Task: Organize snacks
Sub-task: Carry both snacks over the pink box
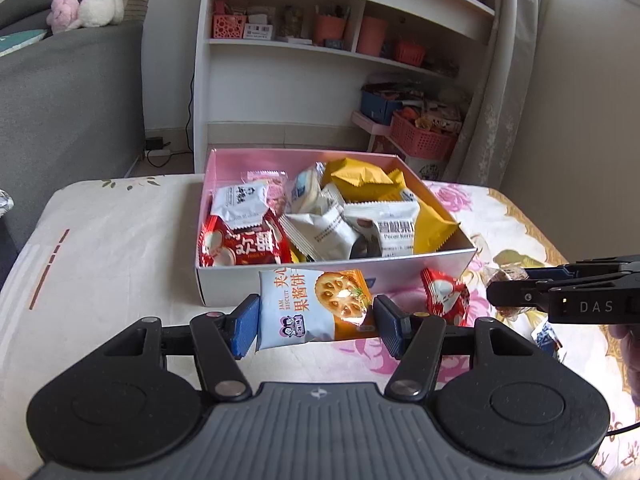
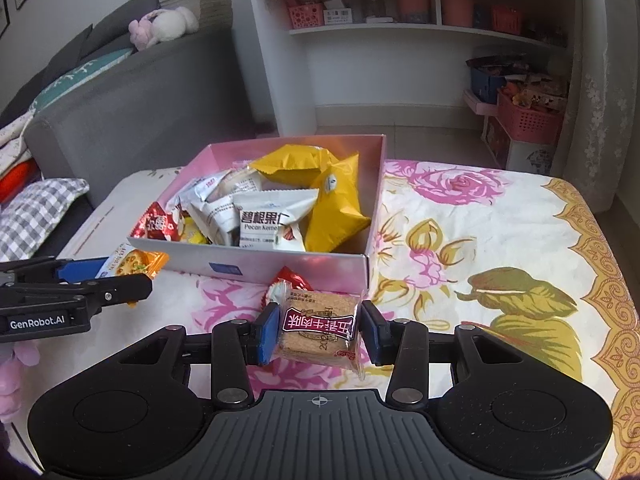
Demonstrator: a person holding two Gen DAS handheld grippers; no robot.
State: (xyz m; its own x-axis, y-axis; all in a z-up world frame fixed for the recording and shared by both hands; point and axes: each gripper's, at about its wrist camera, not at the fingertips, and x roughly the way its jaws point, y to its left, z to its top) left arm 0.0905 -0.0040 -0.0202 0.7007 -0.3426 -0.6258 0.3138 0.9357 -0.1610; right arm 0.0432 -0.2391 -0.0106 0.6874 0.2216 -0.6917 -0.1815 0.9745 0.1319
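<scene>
While level before box (image 1: 336, 276), left hand-held gripper (image 1: 316, 318) pinches biscuit packet (image 1: 308, 308); right hand-held gripper (image 2: 320, 330) pinches cracker packet (image 2: 320, 328).

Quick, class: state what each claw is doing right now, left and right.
Left claw: closed on the jam biscuit packet, in front of the box.
Right claw: closed on the clear-wrapped brown biscuit.
</scene>
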